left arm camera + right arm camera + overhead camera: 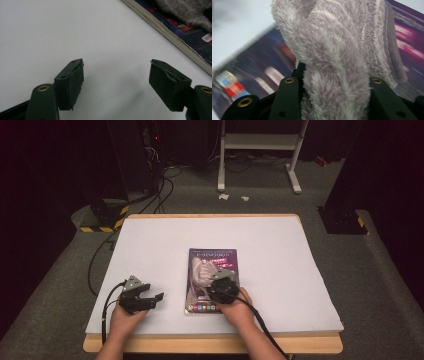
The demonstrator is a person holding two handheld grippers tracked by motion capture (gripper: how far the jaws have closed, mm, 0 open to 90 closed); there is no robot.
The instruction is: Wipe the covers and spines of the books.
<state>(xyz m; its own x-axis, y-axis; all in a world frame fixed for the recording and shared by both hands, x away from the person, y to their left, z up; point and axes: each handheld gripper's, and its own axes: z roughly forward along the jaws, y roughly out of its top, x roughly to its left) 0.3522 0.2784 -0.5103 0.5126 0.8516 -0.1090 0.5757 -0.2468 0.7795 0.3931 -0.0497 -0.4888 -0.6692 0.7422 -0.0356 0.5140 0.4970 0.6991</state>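
A book with a dark purple cover [212, 281] lies closed in the middle of the white table. On it rests a fluffy grey-lilac cloth [205, 271]. My right gripper [220, 284] is over the book's near half, shut on the bunched cloth [332, 82], which bulges up between the two black jaws and drags across the cover [262, 67]. My left gripper [152, 296] rests on the table left of the book, jaws wide apart with nothing between them [116, 82]; the book's page edge [160, 26] shows ahead of it to the right.
The white sheet [150, 245] covers a wooden table [210, 343] with free room to the left, right and far side of the book. Beyond the table are a dark carpeted floor, cables [165, 185] and a white metal stand [260, 145].
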